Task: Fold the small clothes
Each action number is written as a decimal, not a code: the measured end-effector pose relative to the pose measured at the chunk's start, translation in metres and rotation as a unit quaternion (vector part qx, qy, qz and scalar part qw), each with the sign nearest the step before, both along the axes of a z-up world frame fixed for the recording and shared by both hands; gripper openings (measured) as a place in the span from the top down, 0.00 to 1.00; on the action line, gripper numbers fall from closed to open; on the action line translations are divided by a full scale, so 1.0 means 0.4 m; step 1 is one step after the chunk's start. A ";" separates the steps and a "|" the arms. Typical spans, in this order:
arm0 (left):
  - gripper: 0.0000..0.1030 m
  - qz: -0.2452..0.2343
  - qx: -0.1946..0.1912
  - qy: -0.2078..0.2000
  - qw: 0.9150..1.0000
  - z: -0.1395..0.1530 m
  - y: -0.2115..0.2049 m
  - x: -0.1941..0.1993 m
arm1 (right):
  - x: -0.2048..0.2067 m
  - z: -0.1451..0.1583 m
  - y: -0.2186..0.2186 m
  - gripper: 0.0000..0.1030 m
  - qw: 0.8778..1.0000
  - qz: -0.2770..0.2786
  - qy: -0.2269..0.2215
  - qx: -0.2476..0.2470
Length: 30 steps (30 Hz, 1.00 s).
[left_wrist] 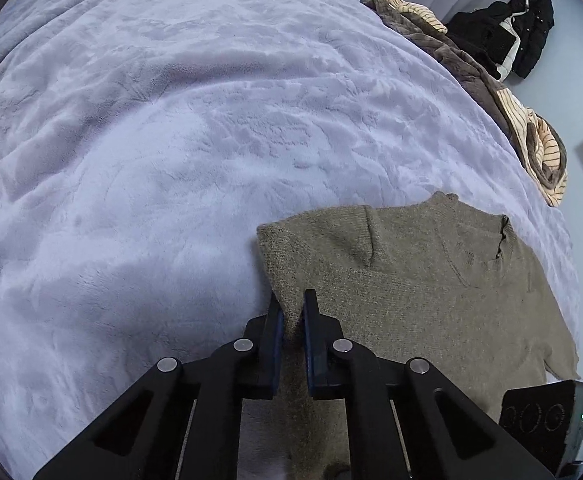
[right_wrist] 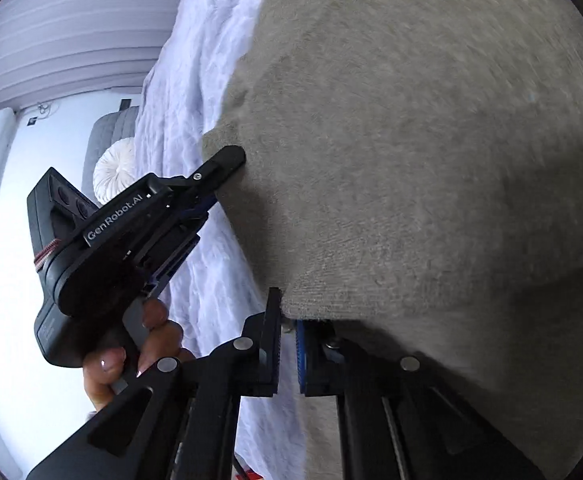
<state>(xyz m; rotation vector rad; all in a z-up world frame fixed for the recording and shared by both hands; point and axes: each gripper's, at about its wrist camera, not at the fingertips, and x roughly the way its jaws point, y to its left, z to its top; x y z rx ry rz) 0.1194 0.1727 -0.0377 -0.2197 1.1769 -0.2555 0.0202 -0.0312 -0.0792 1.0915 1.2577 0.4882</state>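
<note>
Two tools [left_wrist: 291, 312] [right_wrist: 287, 320] — one olive sweater [left_wrist: 411, 280], one blanket [left_wrist: 171, 160], one clothes heap [left_wrist: 491, 92].

A lavender plush blanket [left_wrist: 171, 140] covers the bed, with black garments [left_wrist: 507, 36] hanging beyond and a round white cushion [right_wrist: 113, 168] nearby.

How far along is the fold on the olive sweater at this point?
Done: one sleeve of the olive sweater is already folded in across its body. In hand: the left gripper and right gripper are both shut on its edge. Left: the remaining folds, plus the pile of clothes at the edge of the bed.
</note>
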 end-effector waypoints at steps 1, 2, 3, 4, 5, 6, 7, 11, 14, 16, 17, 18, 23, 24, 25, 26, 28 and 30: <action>0.90 0.001 0.005 0.005 1.000 -0.011 0.008 0.003 | -0.010 0.010 0.008 0.94 1.000 0.007 -0.007 -0.004; 0.90 0.001 0.007 0.011 1.000 -0.026 0.016 0.006 | -0.001 0.005 0.025 0.94 1.000 0.015 -0.008 -0.011; 0.90 0.001 0.007 0.012 1.000 -0.035 0.016 0.004 | 0.003 -0.013 0.058 0.94 1.000 0.024 -0.001 -0.019; 0.90 0.001 0.009 0.012 1.000 -0.038 0.015 0.003 | 0.000 -0.037 0.080 0.94 0.999 0.031 0.013 -0.028; 0.90 0.000 0.012 0.010 1.000 -0.035 0.012 -0.001 | -0.005 -0.045 0.078 0.94 0.999 0.028 0.019 -0.026; 0.90 0.001 0.019 0.005 1.000 -0.026 0.010 -0.006 | -0.013 -0.041 0.071 0.92 0.999 0.024 0.020 -0.019; 0.89 0.001 0.027 0.000 1.000 -0.016 0.008 -0.010 | -0.019 -0.026 0.065 0.90 0.999 0.035 0.019 -0.021; 0.89 0.009 0.045 -0.016 0.999 0.035 0.014 -0.034 | -0.067 0.082 -0.095 0.45 0.993 0.044 -0.031 -0.101; 0.20 0.020 0.031 -0.016 0.999 0.058 0.015 -0.059 | -0.111 0.130 -0.318 0.44 0.984 -0.048 -0.026 -0.171; 0.10 0.039 0.026 -0.048 0.998 0.076 0.001 -0.089 | -0.125 0.131 -0.448 0.44 0.975 -0.115 -0.003 -0.191; 0.10 0.032 0.026 -0.054 0.998 0.078 -0.013 -0.098 | -0.129 0.125 -0.494 0.44 0.971 -0.139 0.009 -0.194; 0.10 0.025 0.033 -0.048 0.998 0.072 -0.034 -0.104 | -0.132 0.116 -0.535 0.44 0.968 -0.161 0.022 -0.191; 0.10 0.026 0.054 -0.023 0.998 0.028 -0.106 -0.131 | -0.099 0.087 -0.580 0.78 0.966 -0.187 0.039 -0.176; 0.10 0.027 0.065 -0.022 0.997 0.019 -0.115 -0.137 | -0.088 0.094 -0.581 0.93 0.966 -0.182 0.035 -0.180; 0.10 0.026 0.083 -0.023 0.996 0.010 -0.124 -0.143 | -0.084 0.107 -0.582 0.93 0.965 -0.179 0.025 -0.190; 0.10 0.024 0.107 -0.021 0.994 -0.004 -0.129 -0.147 | -0.087 0.116 -0.596 0.93 0.963 -0.175 0.013 -0.202; 0.10 0.027 0.141 -0.007 0.990 -0.039 -0.128 -0.150 | -0.076 0.127 -0.584 0.93 0.957 -0.153 -0.002 -0.245; 0.10 0.037 0.129 0.000 0.991 -0.053 -0.111 -0.158 | -0.064 0.098 -0.592 0.93 0.957 -0.129 0.025 -0.258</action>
